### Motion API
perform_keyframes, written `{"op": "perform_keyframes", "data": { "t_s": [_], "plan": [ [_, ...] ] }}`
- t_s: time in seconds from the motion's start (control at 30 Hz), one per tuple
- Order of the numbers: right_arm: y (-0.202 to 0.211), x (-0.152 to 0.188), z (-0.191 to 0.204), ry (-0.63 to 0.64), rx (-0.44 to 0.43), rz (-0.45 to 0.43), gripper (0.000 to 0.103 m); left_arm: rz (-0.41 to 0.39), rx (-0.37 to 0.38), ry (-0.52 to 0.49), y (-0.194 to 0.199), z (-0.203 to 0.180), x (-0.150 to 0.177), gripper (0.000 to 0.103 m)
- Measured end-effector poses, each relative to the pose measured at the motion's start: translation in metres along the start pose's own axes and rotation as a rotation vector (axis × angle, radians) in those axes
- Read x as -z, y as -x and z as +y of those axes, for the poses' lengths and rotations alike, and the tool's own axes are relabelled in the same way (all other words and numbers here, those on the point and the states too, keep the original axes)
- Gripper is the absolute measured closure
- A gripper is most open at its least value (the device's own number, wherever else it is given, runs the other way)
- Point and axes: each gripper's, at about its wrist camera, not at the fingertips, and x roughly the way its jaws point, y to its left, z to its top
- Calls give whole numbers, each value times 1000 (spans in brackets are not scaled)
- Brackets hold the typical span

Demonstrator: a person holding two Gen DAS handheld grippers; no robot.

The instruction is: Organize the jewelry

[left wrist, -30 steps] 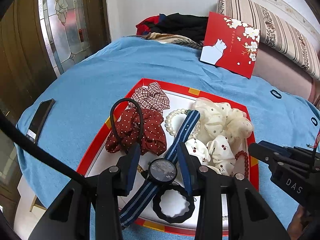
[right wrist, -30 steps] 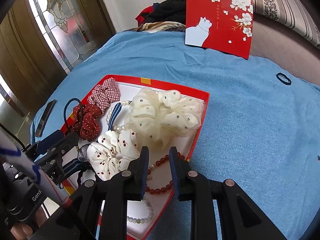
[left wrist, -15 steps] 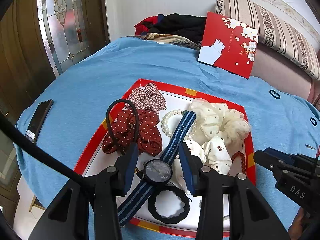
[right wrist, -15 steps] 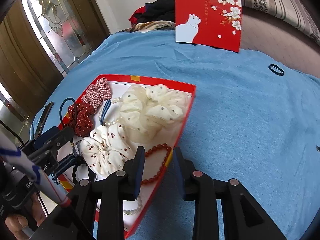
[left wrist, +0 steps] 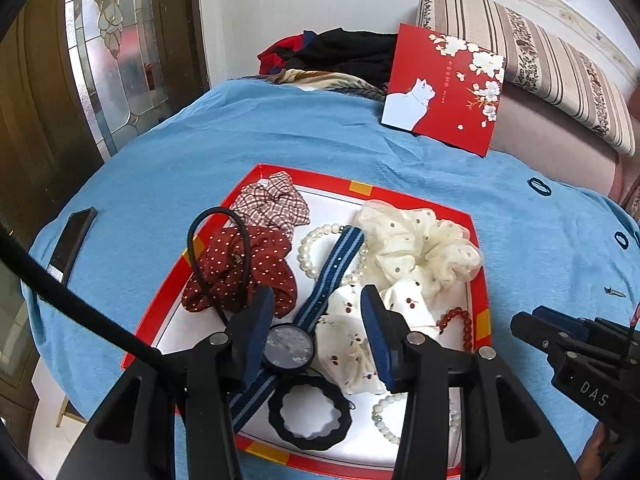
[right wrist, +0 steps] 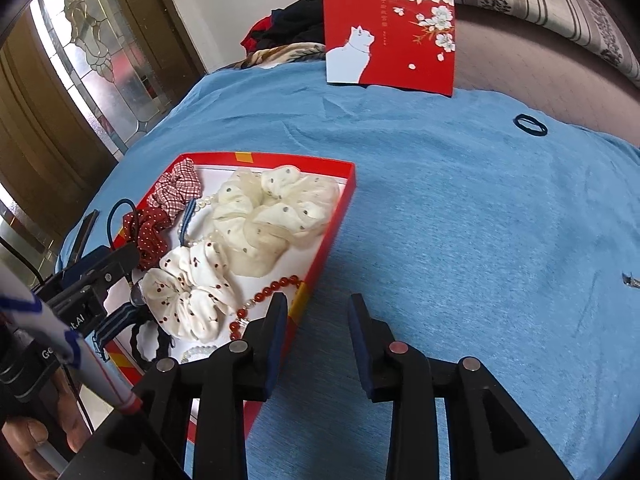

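A red-rimmed tray on the blue cloth holds several scrunchies, bracelets and a watch with a blue striped strap. My left gripper hovers over the tray's near part, jaws opening; the watch face lies below and between them, untouched by the pads. Beside it are a white cherry-print scrunchie and a red bead bracelet. My right gripper is just right of the tray's edge, over bare cloth, its jaws opening with nothing between them.
A red card with a white cat leans against a striped cushion at the back. A phone lies left of the tray. Small black hair ties and a clip lie on the cloth at right. Clothes are piled behind.
The right gripper slid right, from over the red bead bracelet off the tray to the blue cloth, its jaws widening. The left jaws spread wider around the watch face.
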Motion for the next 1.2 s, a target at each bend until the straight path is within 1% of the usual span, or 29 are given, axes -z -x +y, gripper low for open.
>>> {"op": "perform_keyframes", "data": {
  "t_s": [0.2, 0.53, 0.67, 0.77, 0.83, 0.87, 0.9, 1.03, 1.13, 1.2],
  "plan": [
    [-1, 7, -10, -19, 4, 8, 68, -2, -2, -11, 0, -4, 0, 57],
    [1, 18, -26, -50, -1, 26, 66, -5, -3, -12, 0, -8, 1, 52],
    [14, 27, -22, -44, -17, 13, 63, -34, 3, -3, 11, -9, 3, 52],
    [28, 36, -17, -19, -7, -5, 61, -63, -3, 12, 25, -10, 8, 49],
    [39, 42, -12, 8, 9, -26, 59, -94, -15, 22, 38, -11, 13, 39],
    [44, 45, -10, 16, 15, -34, 58, -106, -22, 26, 44, -10, 15, 37],
    [49, 48, -8, 22, 19, -45, 57, -124, -31, 32, 52, -10, 18, 32],
    [67, 56, -5, 28, 24, -78, 55, -189, -69, 62, 81, -6, 26, 20],
    [76, 61, -3, 28, 26, -92, 54, -231, -106, 71, 102, -6, 33, 15],
    [80, 63, -1, 28, 27, -99, 52, -254, -125, 78, 116, -6, 39, 13]
  ]
}}
